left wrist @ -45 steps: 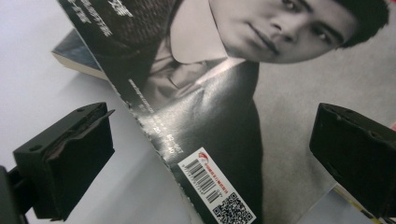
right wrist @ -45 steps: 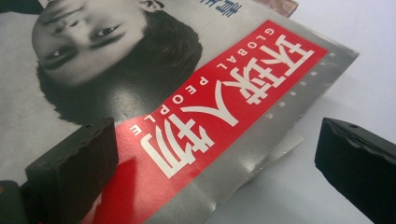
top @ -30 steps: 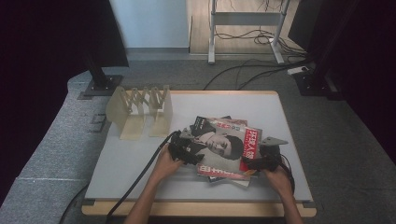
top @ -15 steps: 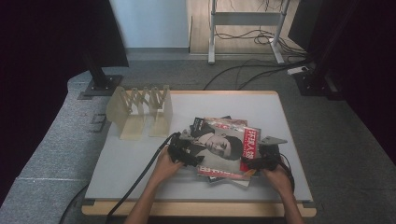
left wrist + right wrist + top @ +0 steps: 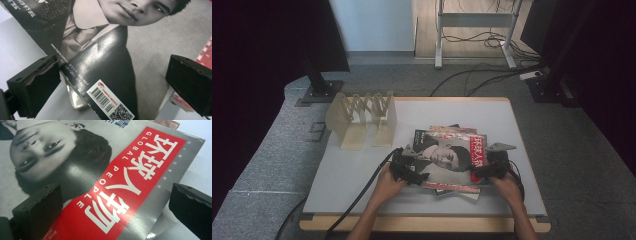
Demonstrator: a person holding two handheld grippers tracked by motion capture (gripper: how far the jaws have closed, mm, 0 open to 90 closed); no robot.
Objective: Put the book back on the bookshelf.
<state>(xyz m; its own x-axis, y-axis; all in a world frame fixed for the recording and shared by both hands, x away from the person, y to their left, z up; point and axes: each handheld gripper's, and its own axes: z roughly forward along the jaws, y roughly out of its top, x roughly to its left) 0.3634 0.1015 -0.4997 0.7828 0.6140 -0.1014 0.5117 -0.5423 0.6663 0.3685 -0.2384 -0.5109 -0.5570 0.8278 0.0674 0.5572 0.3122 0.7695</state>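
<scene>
A magazine [image 5: 447, 157] with a black-and-white portrait cover lay on top of a small untidy stack of other magazines [image 5: 452, 187], on the grey surface [image 5: 357, 175] a little right of the middle and toward the person's edge. From the high view its long axis ran roughly across the surface, left to right and slightly askew, with the red title band [image 5: 478, 152] at the right end and the barcode corner at the left end, so the head of the portrait pointed to the person's right.

The left tongs [image 5: 408, 170] sat at the magazine's left end, with the jaws wide apart. In the left gripper view [image 5: 113, 82] the barcode corner [image 5: 110, 102] lay between the two black jaws, neither of them pressing on it; I could not tell whether the lower edges touched the paper.

The right tongs [image 5: 487, 167] were at the right end, likewise spread wide. In the right gripper view [image 5: 115, 207] the red band [image 5: 120, 187] ran between its jaws, which clamped nothing.

A folding wooden rack [image 5: 362, 117] stood well apart, toward the far left of the surface.
</scene>
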